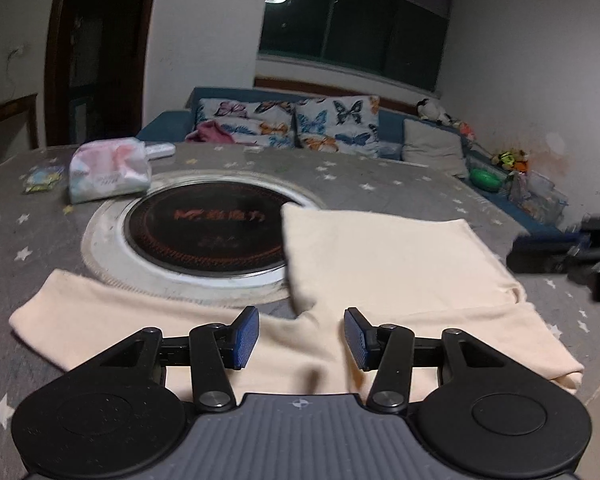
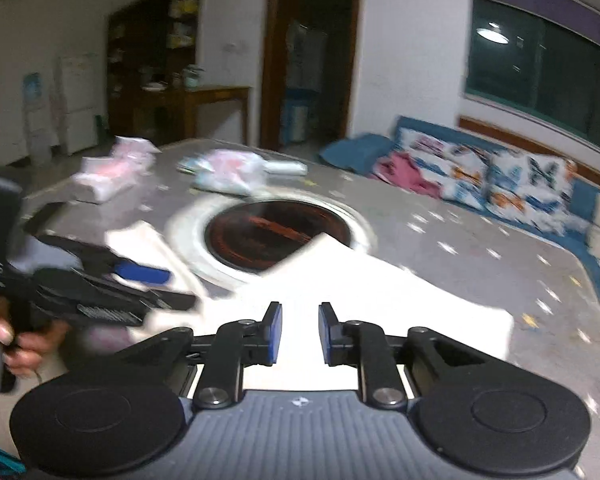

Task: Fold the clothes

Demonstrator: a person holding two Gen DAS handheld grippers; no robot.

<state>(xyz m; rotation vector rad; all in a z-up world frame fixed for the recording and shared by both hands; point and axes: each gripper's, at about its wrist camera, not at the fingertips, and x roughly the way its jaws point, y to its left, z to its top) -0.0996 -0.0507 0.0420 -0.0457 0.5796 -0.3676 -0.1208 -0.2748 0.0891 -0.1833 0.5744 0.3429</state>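
Note:
A cream garment (image 1: 380, 264) lies on the grey star-patterned table cover (image 1: 400, 184), with one part folded over on the right and a sleeve stretching to the left (image 1: 100, 316). My left gripper (image 1: 300, 336) hangs open just above the garment's near edge, nothing between its blue pads. In the right wrist view the same garment (image 2: 360, 292) looks white and blurred. My right gripper (image 2: 300, 332) is open over it, holding nothing. The left gripper (image 2: 140, 276) shows at the left of that view, held by a person's hand (image 2: 24, 344). The right gripper appears as a dark blur (image 1: 572, 252) at the right edge of the left wrist view.
A round black hotplate (image 1: 208, 236) with a white ring is set in the middle of the table. Plastic-wrapped packs (image 1: 108, 172) lie behind it. A blue sofa with butterfly cushions (image 1: 300, 124) runs along the far wall, toys at its right end (image 1: 512, 160).

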